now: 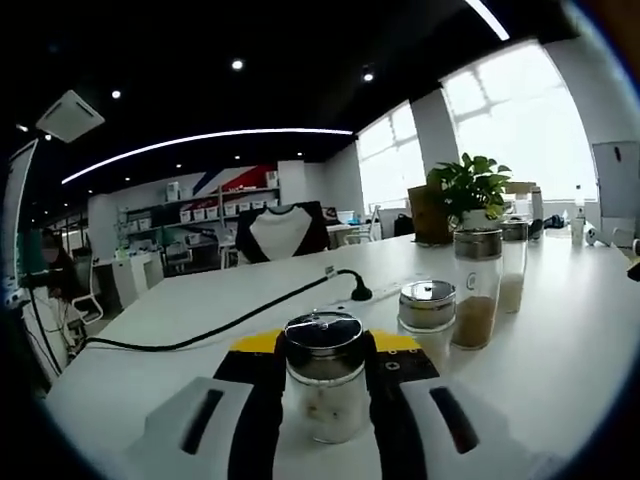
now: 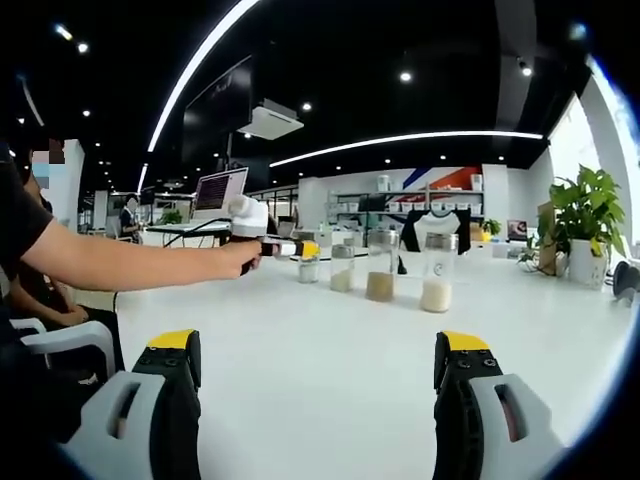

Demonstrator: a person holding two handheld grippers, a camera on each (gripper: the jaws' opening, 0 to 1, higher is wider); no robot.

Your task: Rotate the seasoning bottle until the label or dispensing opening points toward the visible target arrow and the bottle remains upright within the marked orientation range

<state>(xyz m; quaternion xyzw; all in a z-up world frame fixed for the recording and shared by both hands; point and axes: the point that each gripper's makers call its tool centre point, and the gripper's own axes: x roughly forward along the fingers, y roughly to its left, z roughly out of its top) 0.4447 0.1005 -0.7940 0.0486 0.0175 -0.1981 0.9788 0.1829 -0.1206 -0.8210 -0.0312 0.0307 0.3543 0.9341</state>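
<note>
A glass seasoning bottle (image 1: 323, 385) with a shiny metal lid stands upright on the white table (image 1: 560, 350). My left gripper (image 1: 322, 360) is shut on it, its black, yellow-tipped jaws pressing both sides of the glass. In the right gripper view the same bottle (image 2: 310, 268) sits far off under the left gripper (image 2: 300, 249), which a person's outstretched hand holds. My right gripper (image 2: 320, 365) hovers low over the near part of the table, open wide with nothing between its jaws.
A short lidded jar (image 1: 427, 308) and two tall bottles (image 1: 476, 290) (image 1: 513, 265) stand just right of the held bottle. A black cable (image 1: 230, 322) with a plug crosses the table behind. A potted plant (image 1: 470, 190) stands at the far right. A person's arm (image 2: 120, 262) reaches in from the left.
</note>
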